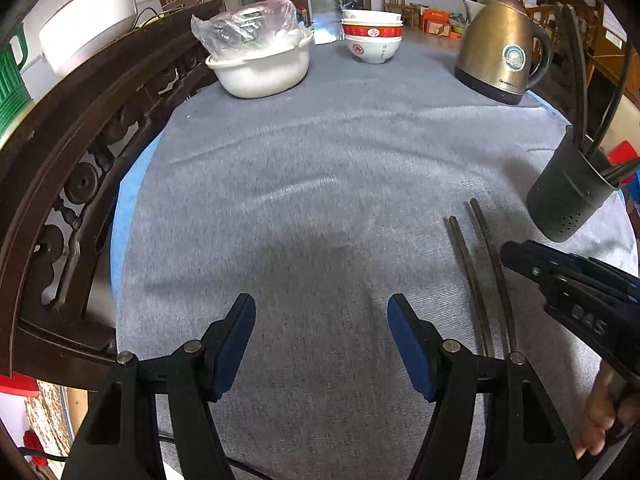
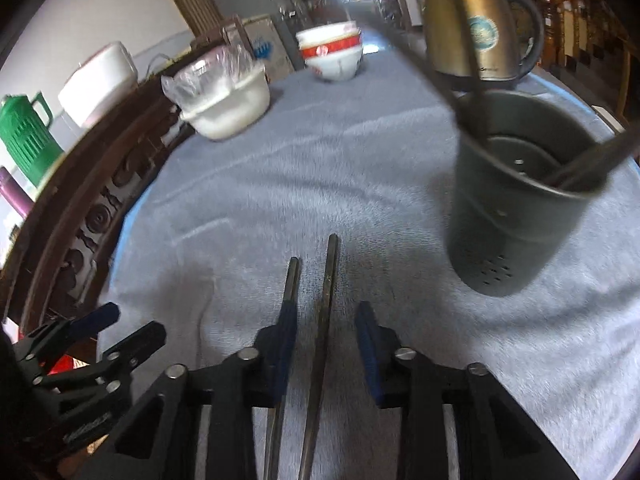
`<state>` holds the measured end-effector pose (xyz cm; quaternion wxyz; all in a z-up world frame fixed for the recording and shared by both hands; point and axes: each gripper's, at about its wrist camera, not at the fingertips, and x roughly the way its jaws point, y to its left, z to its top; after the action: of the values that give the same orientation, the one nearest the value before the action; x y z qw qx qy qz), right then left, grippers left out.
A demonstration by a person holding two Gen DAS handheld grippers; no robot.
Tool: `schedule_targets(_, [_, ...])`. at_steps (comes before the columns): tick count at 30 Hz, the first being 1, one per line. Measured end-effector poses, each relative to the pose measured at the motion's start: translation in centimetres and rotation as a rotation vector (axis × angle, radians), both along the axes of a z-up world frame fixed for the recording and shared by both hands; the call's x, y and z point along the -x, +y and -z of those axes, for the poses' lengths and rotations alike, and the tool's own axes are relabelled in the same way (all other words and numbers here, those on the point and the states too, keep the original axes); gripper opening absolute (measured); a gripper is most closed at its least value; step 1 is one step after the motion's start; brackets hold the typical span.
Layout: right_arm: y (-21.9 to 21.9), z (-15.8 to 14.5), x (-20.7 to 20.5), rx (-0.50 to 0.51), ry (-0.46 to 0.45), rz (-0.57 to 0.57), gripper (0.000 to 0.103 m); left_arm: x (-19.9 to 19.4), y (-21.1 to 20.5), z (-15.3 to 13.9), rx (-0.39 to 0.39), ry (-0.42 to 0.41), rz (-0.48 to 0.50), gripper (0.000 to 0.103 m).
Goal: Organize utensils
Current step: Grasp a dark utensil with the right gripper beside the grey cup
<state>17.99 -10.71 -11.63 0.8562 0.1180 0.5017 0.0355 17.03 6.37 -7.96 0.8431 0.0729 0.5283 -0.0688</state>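
Note:
Two dark chopsticks [image 1: 497, 276] lie side by side on the grey cloth, pointing away from me. In the right wrist view my right gripper [image 2: 326, 330] hangs low over them. One chopstick [image 2: 329, 280] runs between its jaws with gaps on both sides, and the other chopstick [image 2: 294, 276] lies along the left finger. Nothing is gripped. Just right of them a dark perforated utensil holder [image 2: 520, 216] stands with several long utensils in it. My left gripper [image 1: 322, 312] is open over bare cloth, left of the chopsticks. The right gripper [image 1: 510, 250] shows at the right edge, in front of the holder [image 1: 568, 200].
At the table's far side stand a white pot [image 1: 264, 68] covered with a plastic bag, stacked bowls [image 1: 372, 40] and a brass-coloured kettle [image 1: 500, 56]. A carved dark wooden chair back [image 1: 80, 160] runs along the left table edge. A person's hand [image 1: 600, 424] holds the right gripper.

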Motion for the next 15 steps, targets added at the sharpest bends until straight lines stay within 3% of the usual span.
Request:
schedule_targets(8, [0.6, 2.0, -1.9, 0.009, 0.082, -0.002, 0.012, -0.5, 0.8, 0.2, 0.011, 0.011, -0.014, 0.069])
schedule_targets(15, [-0.5, 1.3, -1.4, -0.001, 0.042, 0.026, 0.007, -0.4, 0.1, 0.2, 0.009, 0.016, 0.003, 0.069])
